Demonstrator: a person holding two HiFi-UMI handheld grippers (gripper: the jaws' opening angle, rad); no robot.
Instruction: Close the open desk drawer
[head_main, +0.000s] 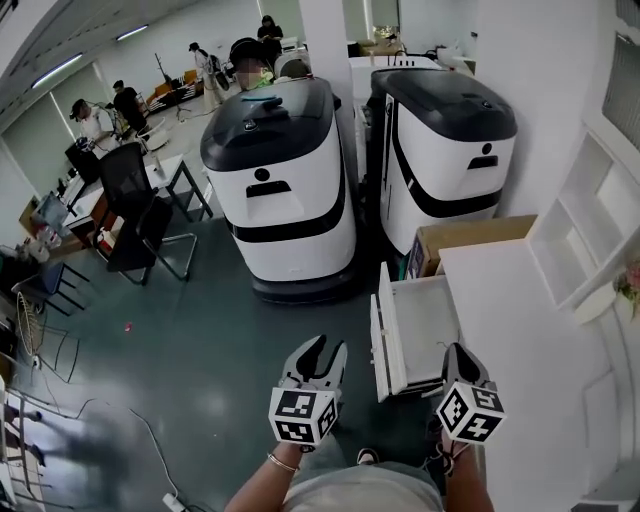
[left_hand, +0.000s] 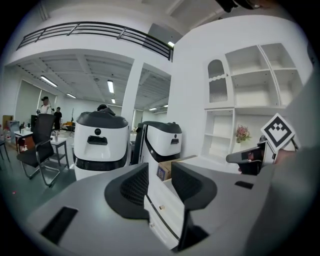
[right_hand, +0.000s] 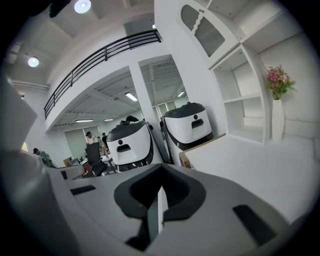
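The left tool (head_main: 322, 349) sits low in the middle of the head view, its two jaws apart with nothing between the pads. In the left gripper view (left_hand: 160, 172) the gap frames the white front of the drawer (left_hand: 162, 210), which lies beyond the tips and apart from them. The right tool (head_main: 456, 352) is at the lower right of the head view, by the near corner of the drawer and the edge of the tabletop (head_main: 525, 345). In the right gripper view (right_hand: 161, 171) its jaws meet at the tips, and only a thin white edge shows through the slit behind them.

The drawer (head_main: 387, 340) is at lower centre right of the head view, between the two tools. It stands pulled out from the left side of the white tabletop, its inside bare. A cardboard box (head_main: 470, 235) sits just above it in the frame. Two white and black machines (head_main: 285, 170) (head_main: 445, 150) stand on the dark floor at upper centre. An office chair (head_main: 135, 215) is at the left, and white shelves (head_main: 590, 220) at the right
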